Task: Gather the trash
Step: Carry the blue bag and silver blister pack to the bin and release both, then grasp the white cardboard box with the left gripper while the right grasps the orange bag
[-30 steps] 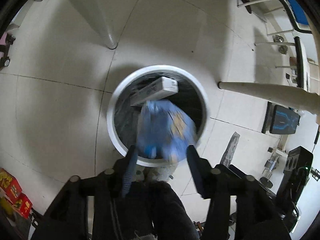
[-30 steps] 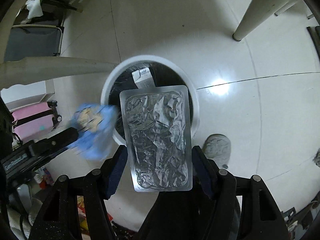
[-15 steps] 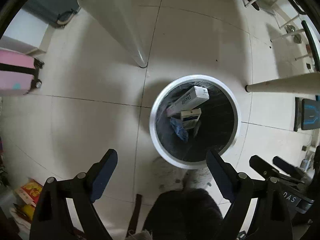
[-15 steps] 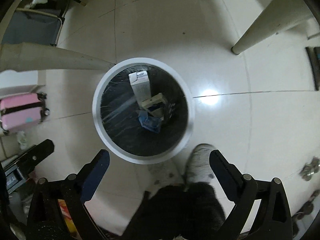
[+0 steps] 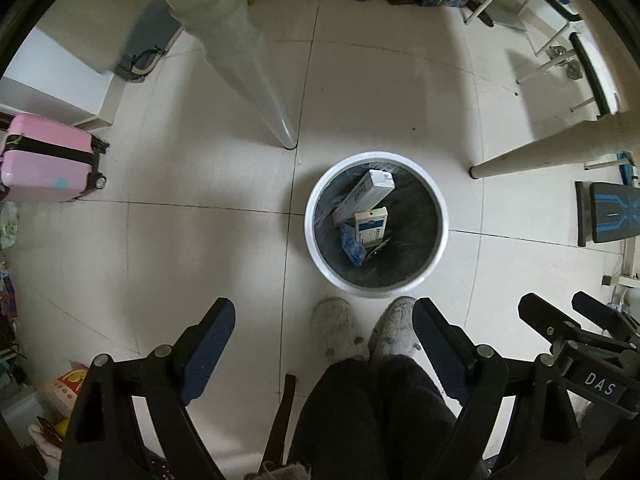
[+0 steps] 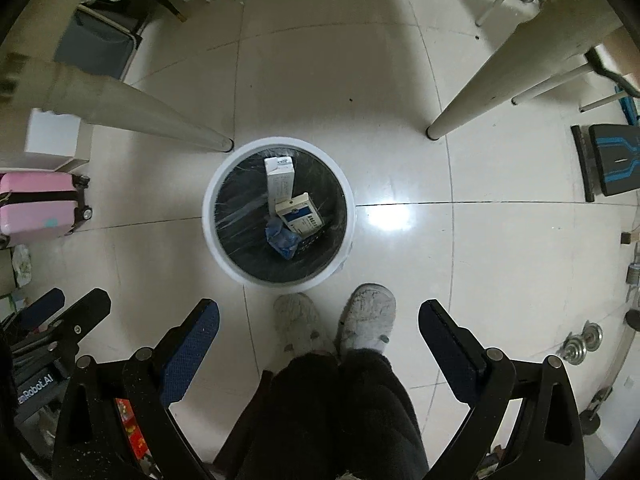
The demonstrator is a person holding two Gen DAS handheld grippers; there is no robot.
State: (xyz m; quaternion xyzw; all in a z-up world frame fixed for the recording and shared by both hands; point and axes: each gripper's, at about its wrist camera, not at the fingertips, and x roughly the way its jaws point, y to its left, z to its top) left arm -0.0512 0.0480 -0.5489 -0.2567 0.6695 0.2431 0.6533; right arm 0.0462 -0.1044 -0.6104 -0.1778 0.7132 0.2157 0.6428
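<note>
Below and ahead of both hand-held grippers stands the round white trash bin with a black liner (image 5: 375, 224), light and easily tipped, best taken by its stiff rim. Inside lie a long white carton (image 5: 364, 196), a small blue-and-white box (image 5: 371, 226) and a crumpled blue wrapper (image 5: 352, 245), all light and crushable. The left hand-held gripper (image 5: 323, 330) and the right hand-held gripper (image 6: 319, 332) have just been opening and stand spread, nothing between them.

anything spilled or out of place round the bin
Nothing stands out. The white boxes and the blue wrapper lie inside the bin, which stands upright, with no litter on the floor beside it.
</note>
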